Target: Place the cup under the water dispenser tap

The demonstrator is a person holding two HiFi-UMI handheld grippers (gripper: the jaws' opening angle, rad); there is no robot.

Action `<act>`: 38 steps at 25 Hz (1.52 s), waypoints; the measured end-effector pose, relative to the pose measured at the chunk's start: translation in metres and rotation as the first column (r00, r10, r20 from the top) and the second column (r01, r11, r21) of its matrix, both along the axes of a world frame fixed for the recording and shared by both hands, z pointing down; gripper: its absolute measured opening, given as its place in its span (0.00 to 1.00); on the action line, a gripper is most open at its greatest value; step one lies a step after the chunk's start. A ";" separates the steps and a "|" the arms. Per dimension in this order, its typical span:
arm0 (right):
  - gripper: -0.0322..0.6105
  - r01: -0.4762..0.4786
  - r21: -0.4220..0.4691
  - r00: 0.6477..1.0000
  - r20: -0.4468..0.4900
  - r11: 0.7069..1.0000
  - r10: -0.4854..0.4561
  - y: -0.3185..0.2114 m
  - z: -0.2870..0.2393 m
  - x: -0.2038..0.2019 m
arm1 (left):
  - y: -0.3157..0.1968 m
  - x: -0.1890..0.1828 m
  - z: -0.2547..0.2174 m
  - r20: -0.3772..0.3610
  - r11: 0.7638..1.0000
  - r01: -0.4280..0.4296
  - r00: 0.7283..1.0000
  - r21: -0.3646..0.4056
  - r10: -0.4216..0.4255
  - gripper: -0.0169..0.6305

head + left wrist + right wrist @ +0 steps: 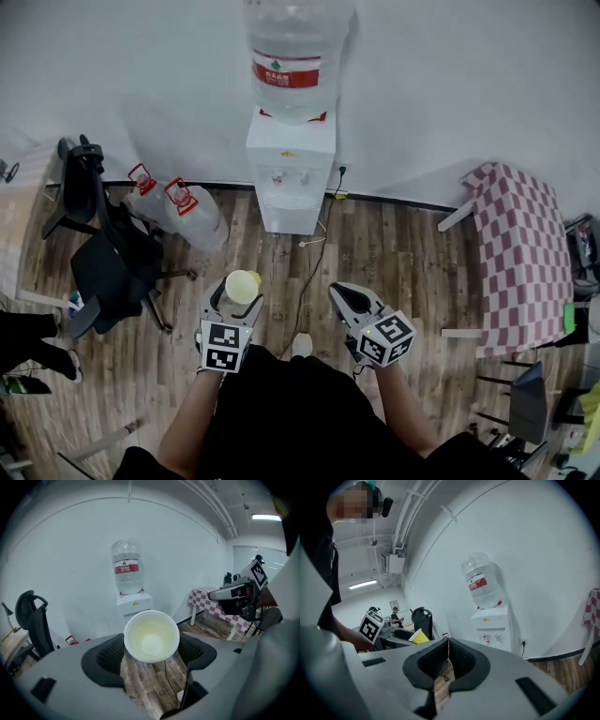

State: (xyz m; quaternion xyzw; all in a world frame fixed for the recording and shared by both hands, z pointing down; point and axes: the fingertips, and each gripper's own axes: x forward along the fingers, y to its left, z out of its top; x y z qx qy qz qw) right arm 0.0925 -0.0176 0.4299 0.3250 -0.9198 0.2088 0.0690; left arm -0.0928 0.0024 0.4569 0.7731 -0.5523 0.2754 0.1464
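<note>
The left tongs (239,292) (151,656) are closed on the yellow cup (243,284) (151,636), one pad pressing each side of its wall. The cup's white-rimmed mouth is turned toward the left gripper view's camera, and its interior appears empty. The cup is held in the air above the wooden floor (394,253), well short of the water dispenser (290,178) (134,604) (492,625) and slightly to the dispenser's left as seen from the head view. It is not under the taps (492,639). The right tongs (345,294) (448,652) are pressed together with nothing between them. They are also held in front of the dispenser, beside the left tongs and apart from them. The dispenser is white, stands against the wall and carries a large inverted clear bottle (296,56) with a red label. Two more large bottles (178,206) with red caps rest on the floor just left of the dispenser. A black office chair (103,253) stands further left. A worktop (520,258) under a red-and-white checked cloth stands well to the dispenser's right. A cable (314,267) trails across the floor from the dispenser's base.
</note>
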 end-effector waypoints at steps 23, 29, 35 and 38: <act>0.08 -0.018 -0.072 0.998 -0.057 0.997 0.014 -0.094 0.049 -0.027 | -0.110 0.013 0.074 -0.017 0.989 -0.055 0.998 -0.138 0.053 0.59; 0.08 -0.066 -0.063 0.989 -0.136 0.996 0.057 -0.141 0.074 -0.048 | -0.175 0.004 0.121 -0.042 0.978 -0.092 0.995 -0.188 0.086 0.59; 0.08 -0.121 -0.115 0.980 -0.173 0.986 0.100 -0.180 0.120 -0.072 | -0.235 -0.004 0.182 -0.045 0.962 -0.136 0.991 -0.239 0.129 0.59; 0.08 -0.147 -0.130 0.975 -0.187 0.981 0.121 -0.199 0.142 -0.083 | -0.260 -0.006 0.216 -0.042 0.949 -0.174 0.985 -0.263 0.169 0.59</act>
